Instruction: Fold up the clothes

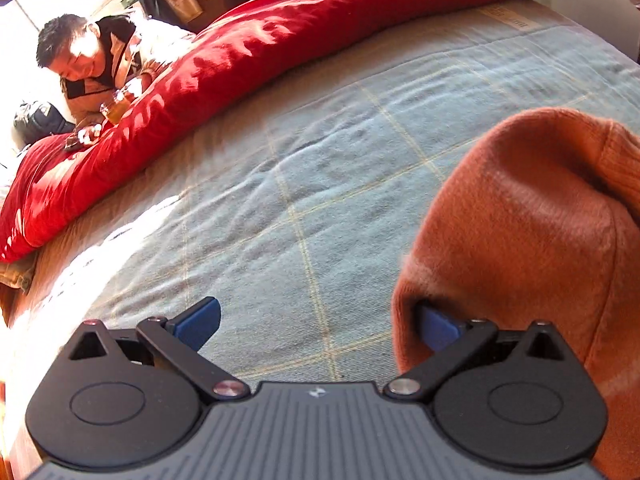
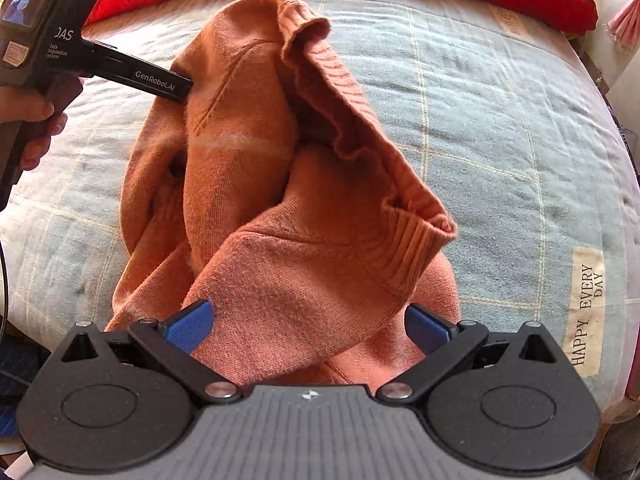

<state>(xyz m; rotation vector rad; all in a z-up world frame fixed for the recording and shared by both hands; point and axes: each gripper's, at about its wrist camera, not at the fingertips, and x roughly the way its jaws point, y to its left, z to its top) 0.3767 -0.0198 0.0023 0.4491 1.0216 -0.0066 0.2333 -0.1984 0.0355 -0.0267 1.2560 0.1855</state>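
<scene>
An orange sweater [image 2: 280,184] lies bunched on a blue checked bedspread [image 2: 500,128]. Both the left gripper [image 1: 318,326] and right gripper [image 2: 308,326] gape, released; the left apparently touches cloth at 3 o'clock. A red duvet [image 1: 248,60] lies at 12 o'clock.

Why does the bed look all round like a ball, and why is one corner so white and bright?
Both wrist views use fisheye lenses, so the flat blue checked bedspread bulges like a dome. In the left wrist view, sunlight washes out the top left corner and makes a glaring patch on the bedspread's near edge; the orange sweater, very close, looks soft. The right wrist view is evenly lit and the sweater's knit is sharp.
</scene>
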